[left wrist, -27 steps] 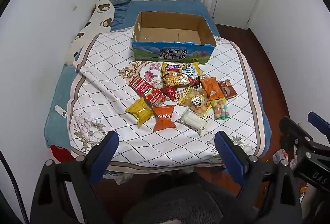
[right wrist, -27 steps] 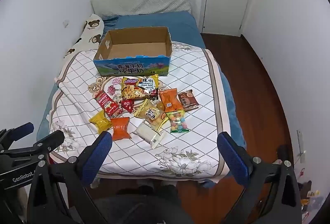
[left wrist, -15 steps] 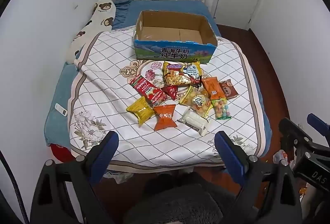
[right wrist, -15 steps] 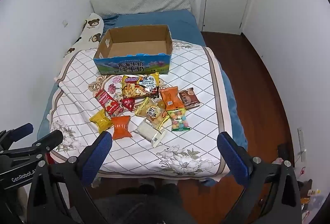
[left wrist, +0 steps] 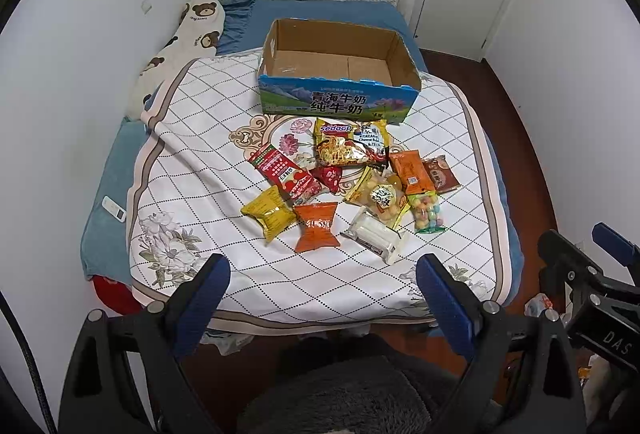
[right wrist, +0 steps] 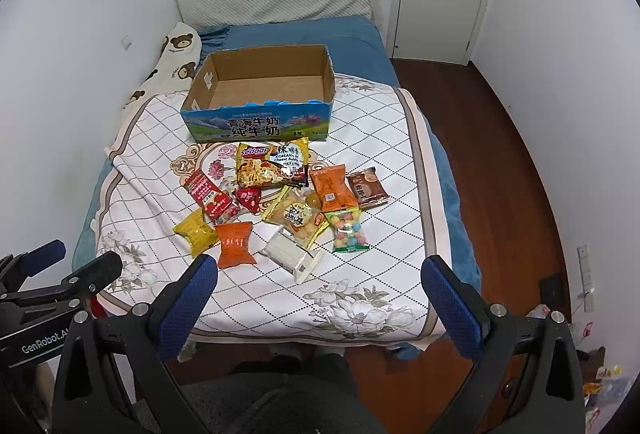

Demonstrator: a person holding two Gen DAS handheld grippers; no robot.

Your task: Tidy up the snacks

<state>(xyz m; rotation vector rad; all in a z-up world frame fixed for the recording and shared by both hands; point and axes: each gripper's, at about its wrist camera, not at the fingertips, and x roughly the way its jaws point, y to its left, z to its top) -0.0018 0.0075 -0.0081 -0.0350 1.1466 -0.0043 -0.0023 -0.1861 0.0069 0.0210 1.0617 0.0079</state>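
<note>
- Hovering short of the foot of the bed [left wrist: 496,274], both grippers: left gripper [left wrist: 322,284] and right gripper [right wrist: 318,284], fingers spread wide, nothing between them.
- Snacks heaped mid-bed on the checked blanket [left wrist: 192,162]; cardboard box [left wrist: 336,90] beyond the heap, toward the pillow, open top, no snack visible inside.
- Nearest row, left to right in the left view: yellow packet [left wrist: 270,214], orange packet [left wrist: 316,228], white wrapped packet [left wrist: 374,236], candy bag [left wrist: 427,212].
- Orange packet: straight ahead of the left fingers [left wrist: 200,298], well apart, long axis roughly along the approach line.
- White wrapped packet: long axis slanted, running near-right to far-left; in the right view [right wrist: 292,254] lying ahead between the fingers [right wrist: 452,308], slightly left of centre.
- Noodle bag [left wrist: 350,148] farthest of the heap, just in front of the box, long axis parallel to the box front.
- Judged: left gripper better lined up for yellow and orange packets, right gripper for the white packet and candy bag; forward reach needed either way.
- No packet yet picked up.
</note>
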